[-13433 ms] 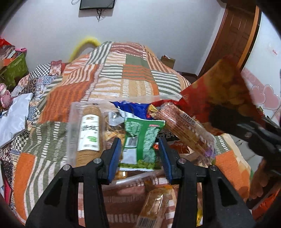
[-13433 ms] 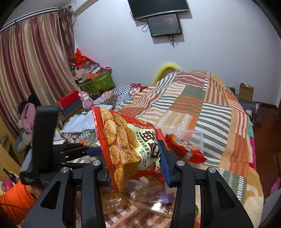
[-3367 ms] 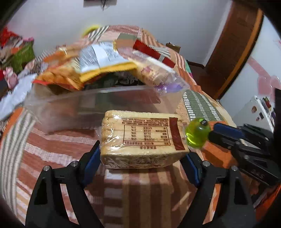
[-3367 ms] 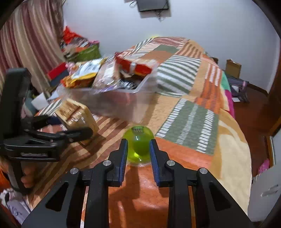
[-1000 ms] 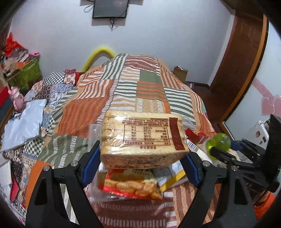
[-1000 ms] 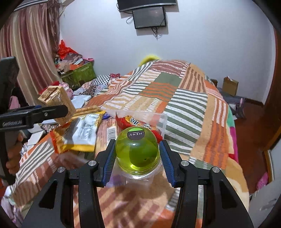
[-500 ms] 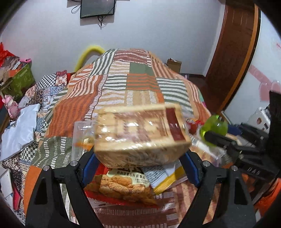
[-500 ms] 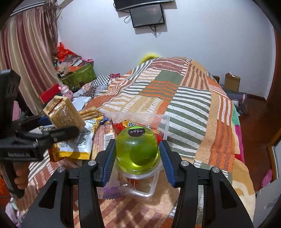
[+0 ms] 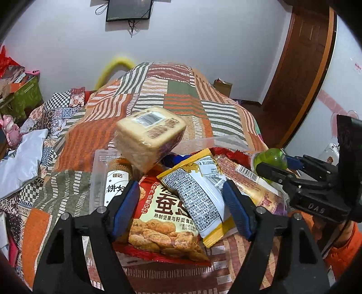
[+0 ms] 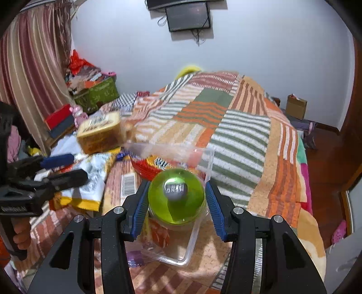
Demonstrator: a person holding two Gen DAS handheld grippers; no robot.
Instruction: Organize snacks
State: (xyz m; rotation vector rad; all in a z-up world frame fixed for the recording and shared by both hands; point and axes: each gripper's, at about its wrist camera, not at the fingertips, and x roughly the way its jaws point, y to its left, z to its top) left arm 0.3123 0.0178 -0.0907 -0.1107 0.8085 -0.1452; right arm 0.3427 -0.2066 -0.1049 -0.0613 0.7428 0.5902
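Left hand-held gripper (image 9: 181, 203) jaws apart, just closing, empty; tan wrapped biscuit block (image 9: 150, 140) tumbles above clear plastic bin (image 10: 201, 226). Right hand-held gripper (image 10: 177, 201) clamps green dome jelly cup (image 10: 176, 195); next, lower into the bin.

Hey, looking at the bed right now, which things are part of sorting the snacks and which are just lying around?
Part of the job:
- clear bin
- biscuit block, out of the left gripper, above the bin
- green jelly cup in the right gripper
- red nut-crisp bag
- yellow-edged packet

Just lying about:
- patchwork quilt
- wall screen
- cardboard box
- green crate
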